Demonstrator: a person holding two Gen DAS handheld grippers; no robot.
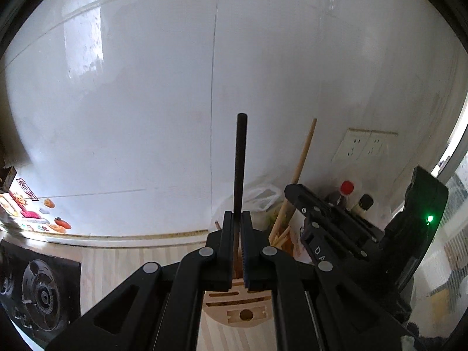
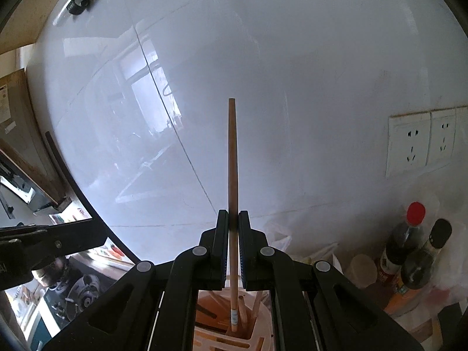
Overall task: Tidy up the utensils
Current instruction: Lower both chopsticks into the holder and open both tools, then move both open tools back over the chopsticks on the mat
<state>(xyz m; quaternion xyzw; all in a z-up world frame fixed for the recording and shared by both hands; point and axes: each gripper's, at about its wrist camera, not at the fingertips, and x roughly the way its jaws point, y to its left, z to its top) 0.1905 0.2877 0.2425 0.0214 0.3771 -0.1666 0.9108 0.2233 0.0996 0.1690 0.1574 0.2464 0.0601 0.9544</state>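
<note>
Left gripper (image 1: 237, 251) at lower centre of its frame, jaws nearly closed on a black stick (image 1: 240, 163) that rises straight up to mid-frame; below it, at bottom centre, a wooden block (image 1: 237, 307) with slots and a round hole, standing on the worktop (image 1: 122, 266). Right gripper (image 2: 233, 251) likewise at lower centre of its view, jaws pinched on a wooden stick (image 2: 232, 175) whose lower end sits down among other wooden pieces in a pale holder (image 2: 264, 310) at bottom centre. Seen from the left view, the right gripper shows at right of frame, just beside the left one. Likely step: seating each stick in its place. To do it well: keep both sticks upright, lower slowly, line the black stick over a slot or the hole before release, though its lower end is hidden behind the jaws, so contact with the block cannot be told. Mind the two grippers crowding each other. Open the jaws only once each stick bears on the bottom, then lift straight up clear of neighbouring sticks and the bottles (image 2: 409, 251) at right.
</note>
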